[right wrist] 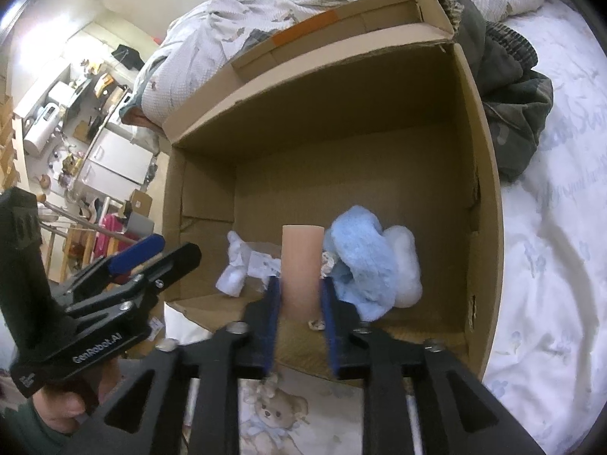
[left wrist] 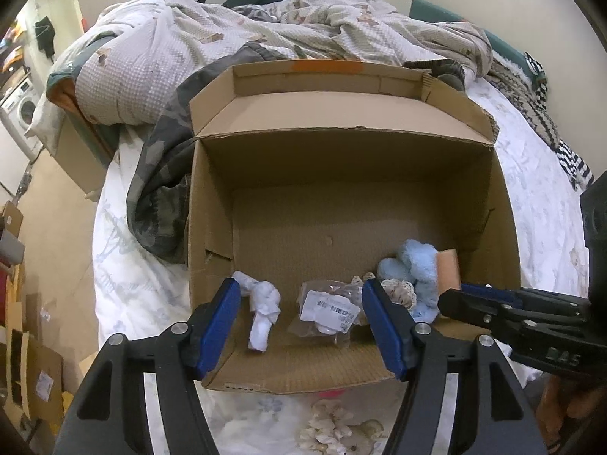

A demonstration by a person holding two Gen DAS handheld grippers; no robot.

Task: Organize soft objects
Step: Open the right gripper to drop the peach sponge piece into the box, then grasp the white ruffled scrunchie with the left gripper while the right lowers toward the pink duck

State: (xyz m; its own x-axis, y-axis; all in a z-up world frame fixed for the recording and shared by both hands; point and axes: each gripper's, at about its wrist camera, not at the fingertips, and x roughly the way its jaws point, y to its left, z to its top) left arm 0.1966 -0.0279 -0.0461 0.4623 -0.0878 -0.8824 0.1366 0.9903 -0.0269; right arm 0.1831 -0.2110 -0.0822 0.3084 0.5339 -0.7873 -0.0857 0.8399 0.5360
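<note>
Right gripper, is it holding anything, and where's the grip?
Yes. The right gripper is shut on a peach-coloured roll, gripped near its lower end, over the cardboard box. The left gripper is open and holds nothing.

"GenRobot.AI" reads in white on the left gripper (right wrist: 151, 254) body. The label on the plastic packet (left wrist: 326, 311), between that gripper's fingers, carries print too small to read.

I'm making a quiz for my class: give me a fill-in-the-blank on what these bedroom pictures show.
1. The soft things lie in a cardboard ____.
2. The right tongs are shut on a peach ____.
3. The fluffy toy beside it is light ____.
4. The left tongs are ____, holding nothing.

Missing words: box; roll; blue; open
</note>
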